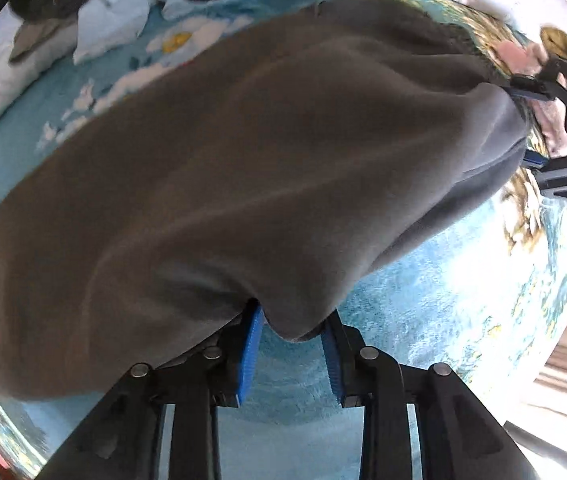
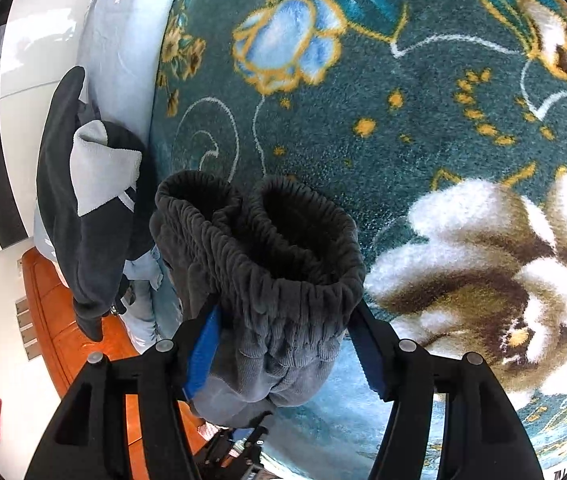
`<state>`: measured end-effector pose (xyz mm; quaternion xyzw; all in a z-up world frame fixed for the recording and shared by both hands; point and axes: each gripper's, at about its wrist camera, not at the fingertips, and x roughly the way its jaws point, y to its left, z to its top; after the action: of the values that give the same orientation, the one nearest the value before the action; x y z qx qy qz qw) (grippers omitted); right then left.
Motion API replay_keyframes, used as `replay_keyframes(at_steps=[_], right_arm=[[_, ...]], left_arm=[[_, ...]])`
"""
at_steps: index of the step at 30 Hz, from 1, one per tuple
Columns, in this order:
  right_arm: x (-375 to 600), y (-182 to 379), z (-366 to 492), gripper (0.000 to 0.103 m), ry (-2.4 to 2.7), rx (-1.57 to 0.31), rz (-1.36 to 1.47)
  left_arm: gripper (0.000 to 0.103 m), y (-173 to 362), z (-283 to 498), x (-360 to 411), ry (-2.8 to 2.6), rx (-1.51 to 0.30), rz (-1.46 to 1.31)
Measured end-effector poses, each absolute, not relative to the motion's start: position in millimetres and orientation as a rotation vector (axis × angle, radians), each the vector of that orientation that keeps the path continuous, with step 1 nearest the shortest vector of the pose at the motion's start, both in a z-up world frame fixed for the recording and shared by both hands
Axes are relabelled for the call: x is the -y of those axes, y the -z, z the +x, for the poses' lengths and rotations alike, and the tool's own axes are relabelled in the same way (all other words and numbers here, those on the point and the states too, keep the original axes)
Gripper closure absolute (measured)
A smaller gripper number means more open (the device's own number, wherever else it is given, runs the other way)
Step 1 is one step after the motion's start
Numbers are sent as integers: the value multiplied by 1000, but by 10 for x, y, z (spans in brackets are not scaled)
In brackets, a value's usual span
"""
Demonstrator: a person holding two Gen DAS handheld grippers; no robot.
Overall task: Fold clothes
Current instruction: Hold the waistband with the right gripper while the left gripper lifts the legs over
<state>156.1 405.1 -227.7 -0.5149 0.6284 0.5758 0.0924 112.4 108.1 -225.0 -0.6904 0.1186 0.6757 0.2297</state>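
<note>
Above plush teal floral blanket (image 2: 423,120): soft grey fleece trousers (image 1: 243,160), 2 ribbed elastic cuffs (image 2: 259,240) bunched, pinched by right gripper (image 2: 287,356); left gripper (image 1: 293,330) pinching opposite hem.

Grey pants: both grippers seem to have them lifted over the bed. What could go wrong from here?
1. The left gripper has only a small tip of the grey pants between wide-set fingers; it may slip out.
2. The right gripper holds bunched elastic cuffs, so the legs may fold uneven.
3. Sagging cloth could drag on the floral blanket.
</note>
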Motion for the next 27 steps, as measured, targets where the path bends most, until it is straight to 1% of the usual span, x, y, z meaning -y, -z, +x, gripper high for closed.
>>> replay_keyframes(at_steps=[3,6,7,11,13,17,20,23,27], right_arm=[[-4055,2268,1567,38,-1714,-1866,-1531],[-4071,2278,1585,38,-1716,-1867,-1534],[-4076,2282,1592,38,-1715,-1870,-1532],[-4079,2278,1613,38,-1717,-1874,-1528],[-4078,2273,1615,38,-1717,-1872,-1528],[-4081,2263,1613,38,-1729,-1852,-1540],[-4087,2289,1625,38,-1726,-1826,-1558],[-4089,2299,1652,38,-1722,-1799,-1568],[-4085,2261,1638,38,-1732,-1735,-1596]], left_arm=[[71,2294,1071,-1043,-1881,-200,-1953],[72,2279,1049,-1085,-1905,-169,-1955],[79,2257,1045,-1101,-1913,-173,-1944],[90,2155,1010,-1062,-1920,-160,-1912],[91,2075,1002,-1011,-1896,-148,-1885],[92,1920,1116,-975,-1796,-241,-1806],[92,1974,1210,-981,-1731,-277,-1815],[92,2135,1185,-990,-1728,-187,-1893],[91,2331,1148,-1001,-1732,-118,-1995]])
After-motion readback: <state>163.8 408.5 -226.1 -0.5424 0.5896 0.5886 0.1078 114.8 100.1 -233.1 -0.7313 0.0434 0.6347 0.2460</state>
